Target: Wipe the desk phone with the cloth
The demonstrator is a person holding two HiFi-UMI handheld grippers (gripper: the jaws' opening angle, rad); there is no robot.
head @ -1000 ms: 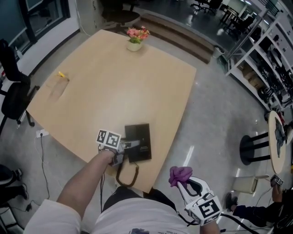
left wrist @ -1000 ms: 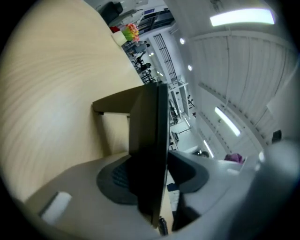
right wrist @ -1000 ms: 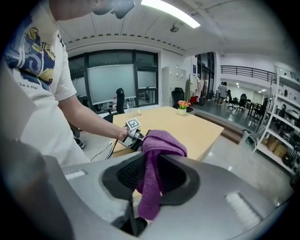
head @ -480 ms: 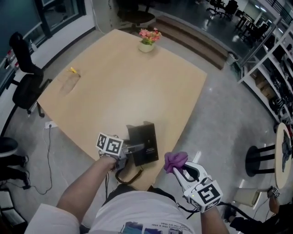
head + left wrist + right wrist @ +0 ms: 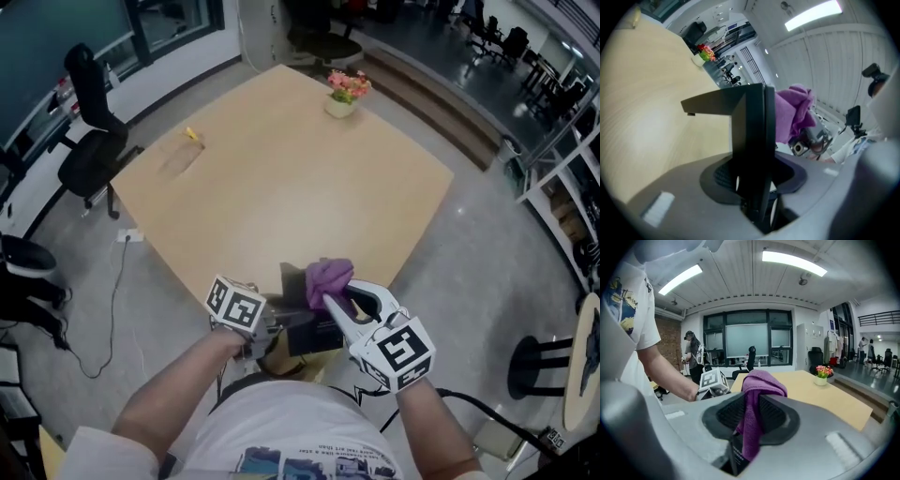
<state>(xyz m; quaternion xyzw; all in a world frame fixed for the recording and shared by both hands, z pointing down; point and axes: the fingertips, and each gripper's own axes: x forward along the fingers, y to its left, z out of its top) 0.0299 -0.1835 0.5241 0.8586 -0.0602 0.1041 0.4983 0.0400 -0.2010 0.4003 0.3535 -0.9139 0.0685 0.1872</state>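
The black desk phone (image 5: 296,284) is held edge-up off the front of the wooden table (image 5: 281,178); my left gripper (image 5: 281,319) is shut on it. Its jaws have just been closing with the phone between them. In the left gripper view the phone (image 5: 751,140) stands as a dark slab between the jaws of the left gripper (image 5: 752,206). My right gripper (image 5: 330,302) is shut on a bunched purple cloth (image 5: 328,278), which sits against the phone's right side. The cloth (image 5: 757,390) hangs between the jaws of the right gripper (image 5: 750,427). Behind the phone the cloth (image 5: 792,115) shows too.
A small pot of flowers (image 5: 343,94) stands at the table's far side, a small yellow thing (image 5: 191,134) near its left corner. Black office chairs (image 5: 89,141) stand to the left, a stool (image 5: 539,361) and shelving to the right. A cable (image 5: 108,309) lies on the floor.
The left gripper has lifted the phone from flat on the table to edge-up. The right gripper has swung left with the cloth, from beside the table to against the phone.
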